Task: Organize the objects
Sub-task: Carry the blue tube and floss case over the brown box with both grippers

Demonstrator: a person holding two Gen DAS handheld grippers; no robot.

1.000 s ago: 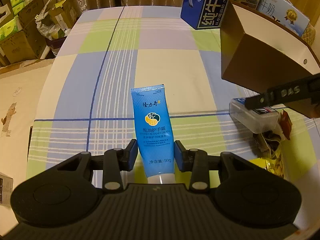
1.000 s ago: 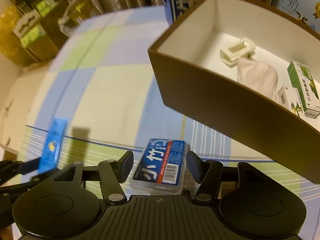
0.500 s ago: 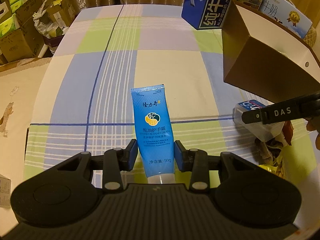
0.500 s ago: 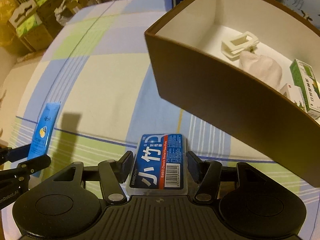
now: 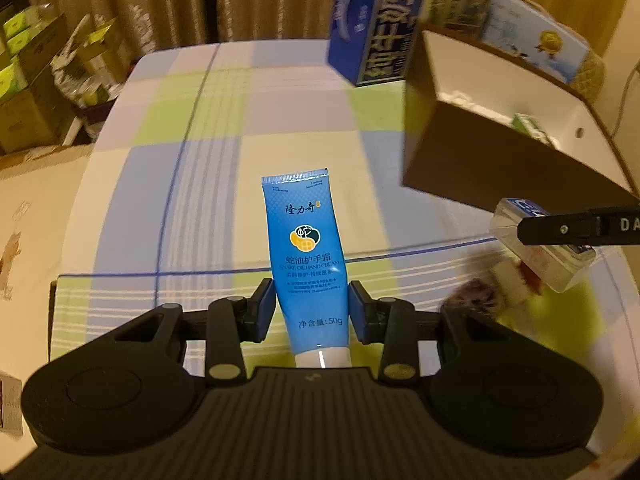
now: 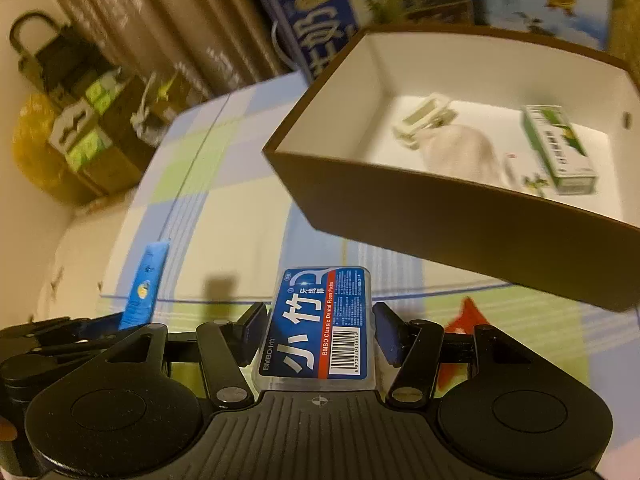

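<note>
The left gripper (image 5: 312,306) was clamped on a blue hand cream tube (image 5: 306,256), its two fingers pressed against the tube's lower sides, the white cap end toward the gripper body and the crimped end pointing away. The tube was held off the checked tablecloth (image 5: 200,168), forward of and to the left of the brown box (image 5: 492,168). In the right wrist view the same tube (image 6: 146,280) showed edge-on, well to the left of the box, with the left gripper's dark fingers below it.

The right gripper (image 6: 316,330) was closed on a clear floss pick case (image 6: 320,320) with a blue and red label, gripped by its long sides, label up and lengthwise along the fingers. The case was lifted clear of the cloth, just short of the near wall of the brown box (image 6: 460,216) and lower than its rim. From the left wrist camera the case (image 5: 536,252) appeared in front of the box's near corner, with one black finger (image 5: 576,230) of the right gripper crossing it level.

The box was open at the top, white inside. It held a white clip (image 6: 424,118), a pale cloth bundle (image 6: 460,152) just beside the clip, and a green and white carton (image 6: 560,148) toward the right wall. Behind the box stood a blue milk carton (image 5: 372,28). Some red and yellow wrappers (image 6: 464,320) lay blurred on the cloth in front of the box, under the right gripper.
</note>
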